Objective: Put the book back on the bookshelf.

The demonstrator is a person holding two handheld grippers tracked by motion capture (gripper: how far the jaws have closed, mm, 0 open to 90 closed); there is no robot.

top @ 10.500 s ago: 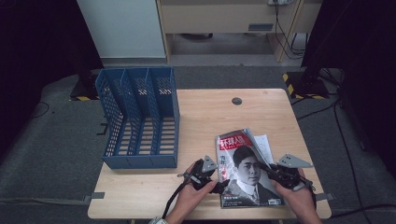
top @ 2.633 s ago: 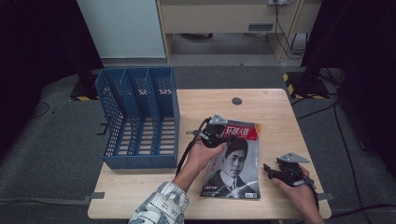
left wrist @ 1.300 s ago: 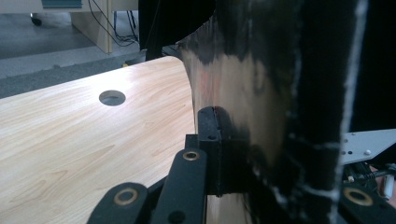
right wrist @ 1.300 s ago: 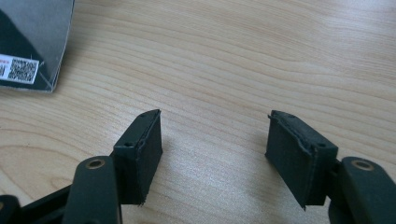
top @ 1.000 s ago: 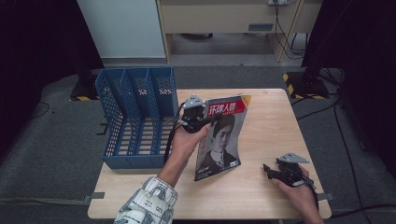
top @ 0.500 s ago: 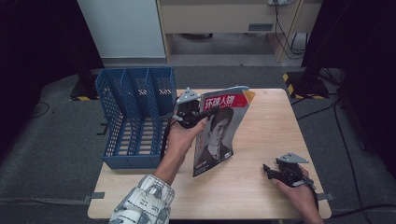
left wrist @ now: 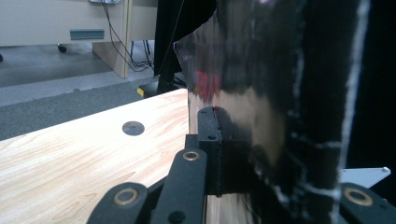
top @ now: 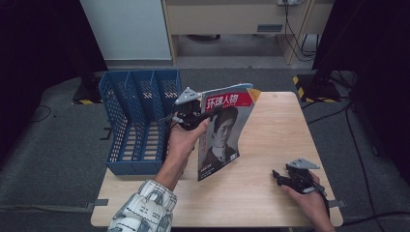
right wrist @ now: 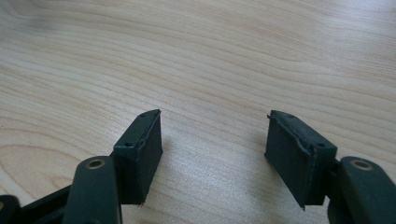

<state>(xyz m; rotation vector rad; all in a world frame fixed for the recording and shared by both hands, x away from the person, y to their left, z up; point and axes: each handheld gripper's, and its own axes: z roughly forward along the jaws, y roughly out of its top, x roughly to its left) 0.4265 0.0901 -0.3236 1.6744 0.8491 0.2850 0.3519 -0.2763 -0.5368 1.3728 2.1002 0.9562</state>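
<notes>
A magazine (top: 223, 130) with a red title band and a portrait cover stands nearly upright above the table's middle, its lower corner close to the wood. My left gripper (top: 200, 116) is shut on the magazine's upper left edge, just right of the blue file rack (top: 138, 121). In the left gripper view the glossy magazine (left wrist: 261, 102) is pinched between the black jaws at my left gripper (left wrist: 233, 154). My right gripper (top: 280, 178) rests low at the table's front right, open. In the right gripper view, my right gripper (right wrist: 212, 154) has only bare wood between its fingers (right wrist: 142, 149).
The blue rack has three slots and lies along the table's left side. A small dark round cap (top: 275, 95) sits in the tabletop near the far edge. Cabinets and cables stand on the floor beyond the wooden table (top: 290, 130).
My left gripper has lifted the magazine from flat on the table, tipped it upright and carried it up and left toward the rack. The right gripper has stayed put.
</notes>
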